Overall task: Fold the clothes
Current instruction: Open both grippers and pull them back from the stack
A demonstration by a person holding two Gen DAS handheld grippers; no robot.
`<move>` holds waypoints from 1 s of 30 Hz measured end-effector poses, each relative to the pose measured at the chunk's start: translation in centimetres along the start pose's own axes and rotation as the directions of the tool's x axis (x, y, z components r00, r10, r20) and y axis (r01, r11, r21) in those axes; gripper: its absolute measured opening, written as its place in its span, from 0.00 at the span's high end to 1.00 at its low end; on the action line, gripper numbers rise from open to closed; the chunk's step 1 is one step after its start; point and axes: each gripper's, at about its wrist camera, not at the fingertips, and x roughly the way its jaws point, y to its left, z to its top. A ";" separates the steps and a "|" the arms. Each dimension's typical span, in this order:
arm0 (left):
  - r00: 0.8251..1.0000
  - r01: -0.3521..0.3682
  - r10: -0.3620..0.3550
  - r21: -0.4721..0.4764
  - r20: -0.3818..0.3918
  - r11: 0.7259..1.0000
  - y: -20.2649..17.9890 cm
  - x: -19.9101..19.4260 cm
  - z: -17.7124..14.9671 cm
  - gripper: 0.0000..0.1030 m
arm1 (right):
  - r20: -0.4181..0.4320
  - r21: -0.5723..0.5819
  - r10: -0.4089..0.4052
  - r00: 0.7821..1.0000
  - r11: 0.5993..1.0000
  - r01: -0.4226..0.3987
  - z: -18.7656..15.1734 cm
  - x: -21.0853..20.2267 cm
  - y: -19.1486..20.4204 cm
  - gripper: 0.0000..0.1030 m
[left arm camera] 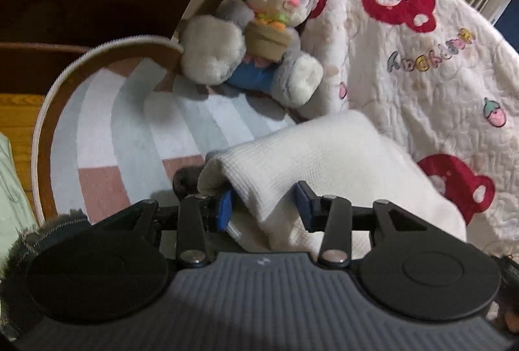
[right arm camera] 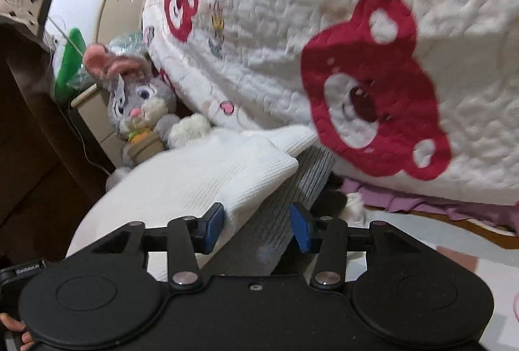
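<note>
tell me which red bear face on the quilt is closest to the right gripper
The big red bear face just above the right gripper, near the quilt's lower edge. The other red bear face sits far up the quilt, much smaller.

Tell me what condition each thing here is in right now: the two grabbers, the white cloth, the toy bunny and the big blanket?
Left gripper: open, white garment between its pads, not pinched.
Right gripper: open, a corner of the garment beside one pad.
White garment: folded over, lying in a soft heap.
Plush rabbit: sitting propped up, tag on its ear.
Bear-print quilt: spread out, rumpled.
Striped rug: lying flat.
</note>
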 end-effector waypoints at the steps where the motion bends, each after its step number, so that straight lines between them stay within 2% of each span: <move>1: 1.000 0.001 -0.001 0.002 0.003 1.000 -0.1 -0.2 0.1 0.61 | 0.002 0.010 0.039 0.999 0.999 -0.039 -0.6 -0.9 0.5 0.51; 5: 1.000 -0.020 0.020 0.018 0.012 1.000 -0.6 -0.8 0.1 0.61 | -0.040 -0.002 0.181 0.983 0.983 -0.181 -4.3 -3.2 3.7 0.51; 6: 0.999 -0.031 0.031 0.029 0.017 0.999 -0.9 -1.0 0.0 0.61 | -0.066 -0.022 0.198 0.978 0.980 -0.200 -5.4 -3.4 4.8 0.54; 7: 0.999 -0.043 0.042 0.040 0.021 0.998 -1.1 -1.3 0.0 0.60 | -0.092 -0.044 0.213 0.973 0.975 -0.218 -6.6 -3.5 5.8 0.65; 8: 0.998 -0.054 0.053 0.052 0.026 0.997 -1.4 -1.5 0.0 0.59 | -0.110 -0.071 0.200 0.974 0.975 -0.208 -7.8 -3.7 6.8 0.71; 9: 0.998 -0.064 0.062 0.064 0.031 0.996 -1.7 -1.9 -0.1 0.58 | -0.125 -0.100 0.183 0.975 0.976 -0.196 -9.0 -3.9 7.8 0.71; 10: 0.997 -0.067 0.065 0.076 0.030 0.995 -1.9 -2.4 -0.3 0.58 | -0.127 -0.107 0.177 0.976 0.976 -0.191 -10.3 -4.4 8.5 0.77; 11: 0.998 -0.062 0.061 0.081 0.018 0.995 -2.0 -2.7 -0.4 0.57 | -0.139 -0.105 0.195 0.971 0.972 -0.210 -11.3 -4.8 8.9 0.79; 14: 0.998 -0.055 0.056 0.085 -0.009 0.995 -2.3 -3.9 -1.1 0.55 | -0.194 -0.095 0.249 0.949 0.958 -0.271 -14.1 -5.7 9.9 0.79; 16: 0.998 -0.054 0.056 0.096 -0.017 0.994 -2.7 -5.1 -2.0 0.48 | -0.219 -0.100 0.263 0.940 0.952 -0.290 -15.6 -6.4 9.9 0.79; 19: 0.995 -0.089 0.094 0.153 -0.026 0.984 -4.0 -6.5 -4.6 0.39 | -0.195 -0.100 0.240 0.951 0.960 -0.263 -16.3 -8.1 8.9 0.76; 21: 0.990 -0.125 0.137 0.204 -0.043 0.971 -4.6 -6.8 -7.0 0.38 | -0.167 -0.126 0.206 0.964 0.966 -0.228 -16.1 -9.7 8.1 0.76; 23: 0.980 -0.137 0.167 0.243 -0.104 0.960 -5.4 -6.7 -9.1 0.38 | -0.135 -0.149 0.166 0.977 0.971 -0.186 -15.6 -11.1 7.2 0.75; 26: 0.976 -0.097 0.149 0.290 -0.162 0.952 -7.4 -7.4 -11.7 0.36 | -0.080 -0.142 0.131 0.988 0.980 -0.141 -15.1 -13.6 5.8 0.67; 28: 0.973 -0.074 0.142 0.335 -0.183 0.939 -9.1 -8.5 -13.4 0.28 | -0.055 -0.148 0.108 0.993 0.982 -0.115 -15.0 -15.1 5.0 0.61; 30: 0.972 -0.036 0.122 0.391 -0.198 0.920 -10.6 -9.8 -15.1 0.23 | -0.034 -0.143 0.071 0.997 0.987 -0.075 -15.8 -17.0 4.0 0.59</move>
